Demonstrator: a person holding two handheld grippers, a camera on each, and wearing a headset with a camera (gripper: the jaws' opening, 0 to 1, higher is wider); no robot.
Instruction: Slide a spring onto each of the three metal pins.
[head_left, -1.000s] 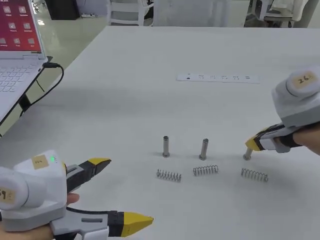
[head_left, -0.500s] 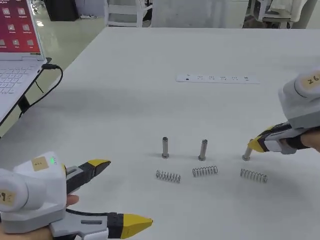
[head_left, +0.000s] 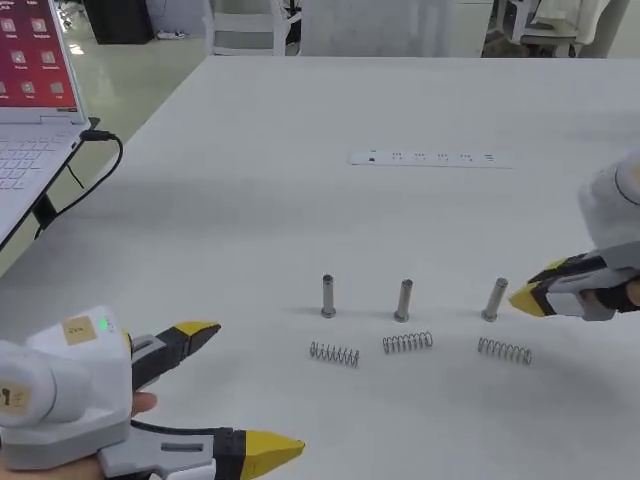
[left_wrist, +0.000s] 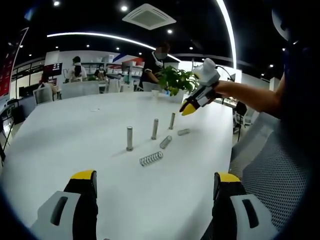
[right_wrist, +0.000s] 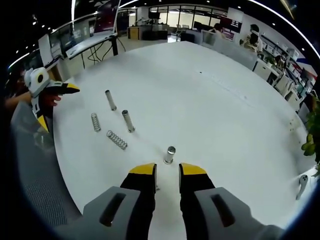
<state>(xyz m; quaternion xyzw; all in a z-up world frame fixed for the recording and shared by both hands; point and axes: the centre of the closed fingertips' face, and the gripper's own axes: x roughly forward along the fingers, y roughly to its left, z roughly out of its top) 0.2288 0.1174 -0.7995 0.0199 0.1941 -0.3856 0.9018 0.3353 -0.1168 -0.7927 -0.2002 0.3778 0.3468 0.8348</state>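
Three metal pins stand upright in a row on the white table: left pin (head_left: 328, 296), middle pin (head_left: 403, 300), right pin (head_left: 494, 299). A spring lies in front of each: (head_left: 335, 353), (head_left: 408, 343), (head_left: 504, 350). My right gripper (head_left: 530, 298) hovers just right of the right pin, apart from it. In the right gripper view its jaws (right_wrist: 167, 172) stand a little apart with nothing between them, and the nearest pin (right_wrist: 170, 154) is just ahead. My left gripper (head_left: 240, 390) waits at the lower left, wide open and holding nothing (left_wrist: 155, 180). Pins (left_wrist: 129, 138) and springs (left_wrist: 151, 158) lie ahead of it.
An open laptop (head_left: 30, 100) with a black cable (head_left: 100, 150) sits at the table's left edge. A white strip (head_left: 430, 158) lies flat beyond the pins. Chairs stand past the far edge. People and a plant (left_wrist: 177, 80) are in the background.
My right gripper has drawn back to the right, away from the right pin, which was leaning at its tips and now stands free and upright. The left gripper has stayed put.
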